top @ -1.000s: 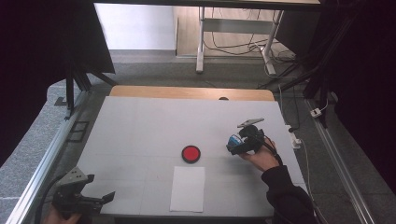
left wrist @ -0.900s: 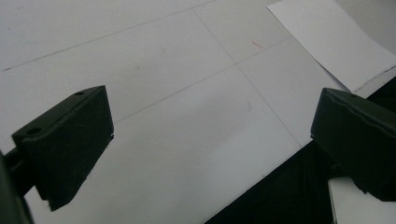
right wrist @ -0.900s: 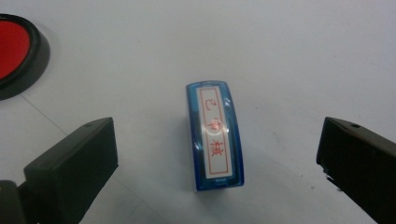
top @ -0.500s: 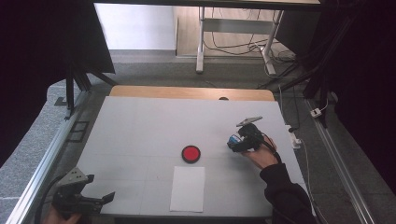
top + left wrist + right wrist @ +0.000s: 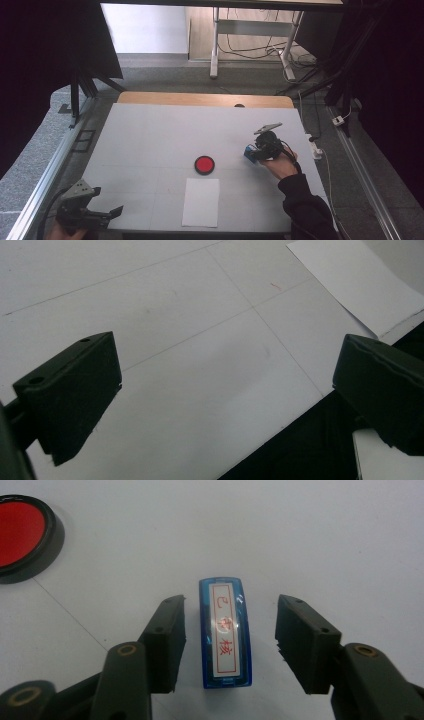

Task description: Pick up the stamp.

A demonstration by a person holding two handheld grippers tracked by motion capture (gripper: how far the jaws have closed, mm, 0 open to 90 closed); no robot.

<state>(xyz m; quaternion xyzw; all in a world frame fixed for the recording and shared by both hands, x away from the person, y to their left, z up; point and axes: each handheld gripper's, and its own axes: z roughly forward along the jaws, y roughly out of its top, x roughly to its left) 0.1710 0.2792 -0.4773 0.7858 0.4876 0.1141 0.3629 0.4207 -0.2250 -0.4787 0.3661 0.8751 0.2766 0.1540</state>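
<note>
A blue stamp (image 5: 226,632) with a white label and red characters stands on the white table between the jaws of my right gripper (image 5: 230,642). Those jaws have just been closing around it; gaps still show on both sides, so the pads are not pressing. In the high view the right gripper (image 5: 255,152) sits right of centre with the blue stamp (image 5: 248,153) at its tip. A round red ink pad (image 5: 204,164) in a black rim lies to its left, also seen as the ink pad (image 5: 22,530). My left gripper (image 5: 112,212) rests open at the table's front left corner, its jaws (image 5: 225,405) wide apart over bare table.
A white sheet of paper (image 5: 201,202) lies near the front edge below the ink pad, and its corner, the paper (image 5: 360,285), shows in the left gripper view. A wooden strip (image 5: 205,99) runs along the table's far edge. Metal rails flank both sides.
The right gripper's jaws have narrowed around the blue stamp. Neither hand has shifted its place.
</note>
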